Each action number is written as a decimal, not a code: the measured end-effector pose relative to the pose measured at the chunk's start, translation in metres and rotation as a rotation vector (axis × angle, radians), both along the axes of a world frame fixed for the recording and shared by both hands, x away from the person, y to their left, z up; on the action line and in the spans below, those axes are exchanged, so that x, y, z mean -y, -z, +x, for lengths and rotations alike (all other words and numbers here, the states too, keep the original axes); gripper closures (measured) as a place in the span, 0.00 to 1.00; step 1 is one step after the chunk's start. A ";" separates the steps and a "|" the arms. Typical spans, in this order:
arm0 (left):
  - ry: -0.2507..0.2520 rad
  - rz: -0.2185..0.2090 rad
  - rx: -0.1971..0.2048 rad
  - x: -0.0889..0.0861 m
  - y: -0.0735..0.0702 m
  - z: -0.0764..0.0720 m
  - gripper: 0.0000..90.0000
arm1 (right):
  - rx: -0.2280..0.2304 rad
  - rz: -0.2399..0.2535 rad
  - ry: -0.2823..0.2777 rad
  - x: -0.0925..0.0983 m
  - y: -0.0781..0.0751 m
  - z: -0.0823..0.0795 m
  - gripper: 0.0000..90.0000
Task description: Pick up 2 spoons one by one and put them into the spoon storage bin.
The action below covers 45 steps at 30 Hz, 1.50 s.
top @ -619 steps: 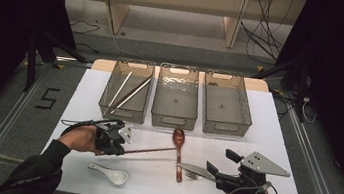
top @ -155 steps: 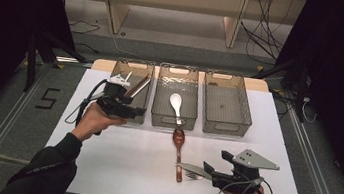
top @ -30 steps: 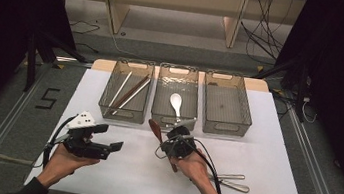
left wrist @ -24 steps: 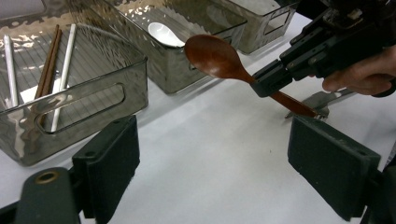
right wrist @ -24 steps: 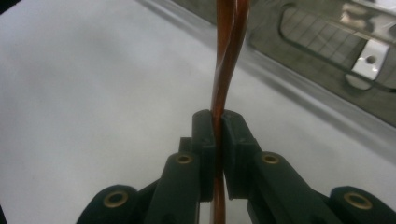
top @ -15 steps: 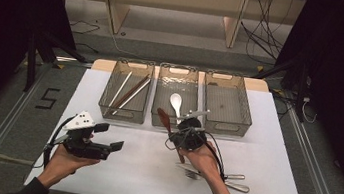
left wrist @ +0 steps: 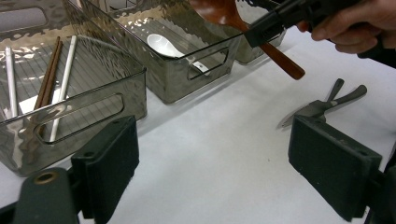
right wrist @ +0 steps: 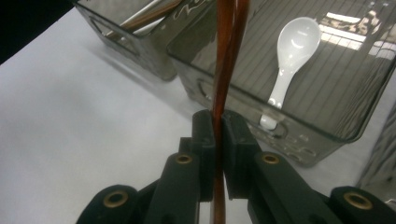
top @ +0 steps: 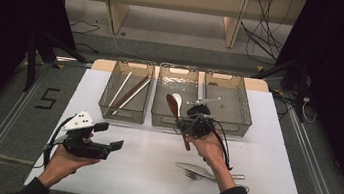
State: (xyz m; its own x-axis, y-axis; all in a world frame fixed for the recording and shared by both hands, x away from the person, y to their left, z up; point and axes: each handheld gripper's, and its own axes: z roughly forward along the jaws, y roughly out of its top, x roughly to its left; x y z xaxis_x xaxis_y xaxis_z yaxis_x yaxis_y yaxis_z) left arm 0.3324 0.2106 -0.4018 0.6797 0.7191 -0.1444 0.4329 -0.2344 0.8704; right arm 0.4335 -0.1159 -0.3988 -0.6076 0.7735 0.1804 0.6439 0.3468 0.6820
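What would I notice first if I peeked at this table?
The brown wooden spoon, pinched in the right gripper above the middle bin, where a white spoon lies. Next, the chopsticks in the left bin.

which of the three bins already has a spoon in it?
The middle bin: a white spoon lies inside. The left bin holds chopsticks; the right bin holds no spoon.
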 end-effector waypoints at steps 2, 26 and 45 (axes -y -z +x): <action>0.001 -0.002 0.003 0.000 0.000 0.000 0.17 | -0.004 0.005 0.008 0.000 -0.003 0.003 0.95; 0.007 -0.009 0.017 0.001 -0.001 -0.002 0.17 | 0.011 -0.007 0.066 -0.008 -0.030 0.046 0.95; 0.015 -0.020 0.029 0.001 -0.002 -0.003 0.17 | -0.010 -0.018 0.141 -0.009 -0.035 0.083 0.95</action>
